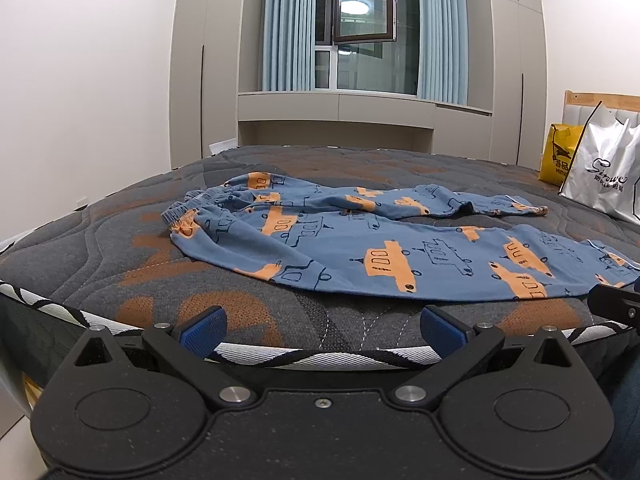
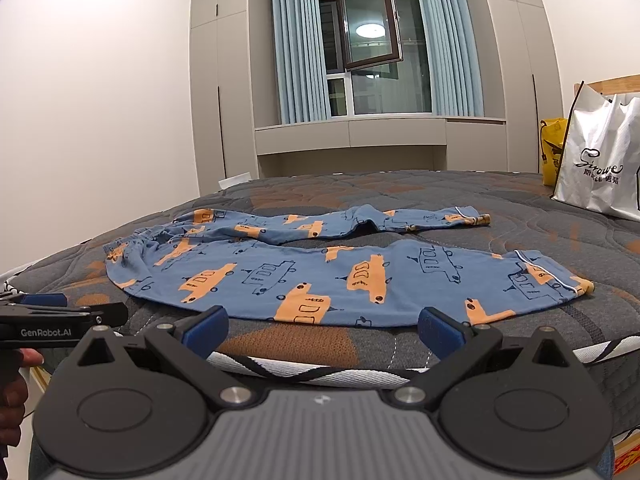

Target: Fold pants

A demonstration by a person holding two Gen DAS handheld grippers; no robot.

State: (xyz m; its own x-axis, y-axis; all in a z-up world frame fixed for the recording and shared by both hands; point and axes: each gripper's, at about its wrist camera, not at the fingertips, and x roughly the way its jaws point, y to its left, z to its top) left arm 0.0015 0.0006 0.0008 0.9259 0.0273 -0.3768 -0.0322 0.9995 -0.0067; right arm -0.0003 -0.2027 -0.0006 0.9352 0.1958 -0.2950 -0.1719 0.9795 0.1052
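Blue cotton pants with orange vehicle print (image 2: pixel 320 280) lie partly cut off in the left view. Both the left gripper (image 1: pixel 322 326) and right gripper (image 2: pixel 322 326) gape empty. A white plastic bag (image 2: pixel 600 160) reads "Sirowe".

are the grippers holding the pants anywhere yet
No, nothing is held. The left gripper and right gripper are both open at the near bed edge, short of the pants.

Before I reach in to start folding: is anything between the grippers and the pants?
Nothing visible. The left gripper and right gripper hang open at the mattress edge, with only bare mattress before the pants. The bags stand aside.
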